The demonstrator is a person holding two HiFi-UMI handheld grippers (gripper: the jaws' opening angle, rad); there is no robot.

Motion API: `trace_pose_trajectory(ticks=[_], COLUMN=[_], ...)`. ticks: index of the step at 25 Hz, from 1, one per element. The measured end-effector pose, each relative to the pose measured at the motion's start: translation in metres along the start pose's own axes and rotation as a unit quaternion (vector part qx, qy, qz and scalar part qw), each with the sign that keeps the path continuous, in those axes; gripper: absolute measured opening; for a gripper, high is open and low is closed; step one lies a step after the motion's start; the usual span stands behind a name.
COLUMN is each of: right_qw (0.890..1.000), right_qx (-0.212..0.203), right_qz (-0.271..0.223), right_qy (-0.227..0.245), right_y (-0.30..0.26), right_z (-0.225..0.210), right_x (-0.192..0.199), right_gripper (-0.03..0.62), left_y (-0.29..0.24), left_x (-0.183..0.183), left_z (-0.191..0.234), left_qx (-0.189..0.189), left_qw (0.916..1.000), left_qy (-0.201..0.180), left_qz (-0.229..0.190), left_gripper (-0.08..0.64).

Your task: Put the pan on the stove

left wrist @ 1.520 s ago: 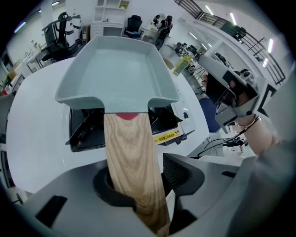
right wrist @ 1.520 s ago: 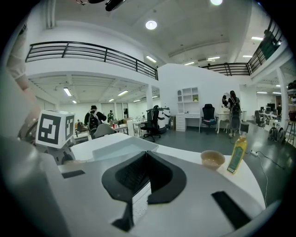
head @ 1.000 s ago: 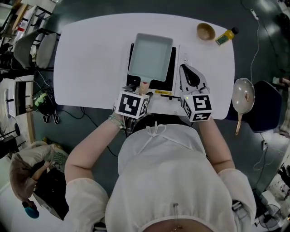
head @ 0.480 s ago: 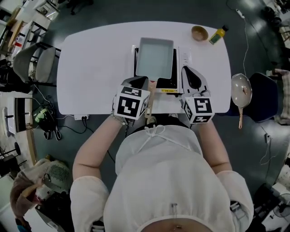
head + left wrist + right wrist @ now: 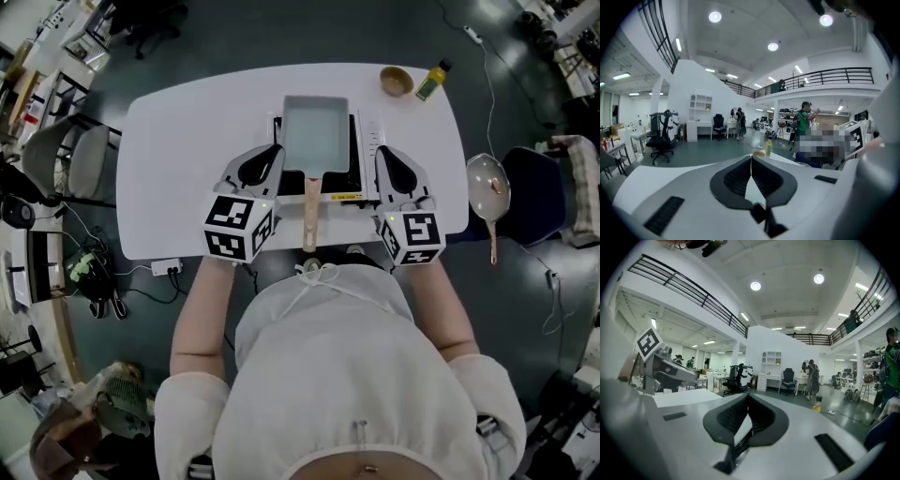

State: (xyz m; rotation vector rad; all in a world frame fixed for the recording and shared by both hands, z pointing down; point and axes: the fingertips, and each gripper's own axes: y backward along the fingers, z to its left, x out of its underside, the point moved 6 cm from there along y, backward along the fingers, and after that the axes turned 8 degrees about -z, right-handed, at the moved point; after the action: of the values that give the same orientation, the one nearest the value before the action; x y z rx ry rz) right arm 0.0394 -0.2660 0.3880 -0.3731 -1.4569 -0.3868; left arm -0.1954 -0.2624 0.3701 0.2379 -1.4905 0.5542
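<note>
Your left claw point(image 5: 751, 158) and right claw point(image 5: 748, 395) are both pressed together on nothing, flanking the stove point(image 5: 336, 184) on the white surface point(image 5: 187, 141). Hold them clear of the wooden handle point(image 5: 309, 214) so nothing gets nudged. The pan point(image 5: 315, 131), rectangular and grey, sits on the stove, apparently placed.

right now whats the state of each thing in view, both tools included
pan: sitting on the stove, handle toward the person, not held
stove: on the table, under the pan
left tool: shut, empty, left of the pan
right tool: shut, empty, right of the pan
bowl: upright, looks empty
bottle: standing by the bowl
round pan: off the table, on a chair
</note>
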Motion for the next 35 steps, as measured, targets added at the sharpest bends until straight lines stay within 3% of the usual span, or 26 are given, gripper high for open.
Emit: trace_pose_trajectory(ticks=[4,9,35], right_qw=[1.0,1.0,0.999], right_qx=[0.002,0.009,-0.029], right_qz=[-0.009,-0.017,-0.026], right_qy=[-0.005,-0.007,0.025], right_y=[0.002,0.002,0.005], right_z=[-0.003,-0.007,0.022], right_x=[-0.013,-0.023,-0.02], right_gripper=[0.006,0.006,0.002], left_y=[0.017,0.03,0.045], left_x=[-0.02,-0.026,-0.028], left_z=[0.006,0.016,0.01], left_qx=[0.015,0.022,0.042], left_qw=[0.9948,0.9915,0.992], left_qy=[-0.066,-0.059,-0.044], left_qz=[-0.076,-0.114,-0.111], left_gripper=[0.023,0.023,0.023])
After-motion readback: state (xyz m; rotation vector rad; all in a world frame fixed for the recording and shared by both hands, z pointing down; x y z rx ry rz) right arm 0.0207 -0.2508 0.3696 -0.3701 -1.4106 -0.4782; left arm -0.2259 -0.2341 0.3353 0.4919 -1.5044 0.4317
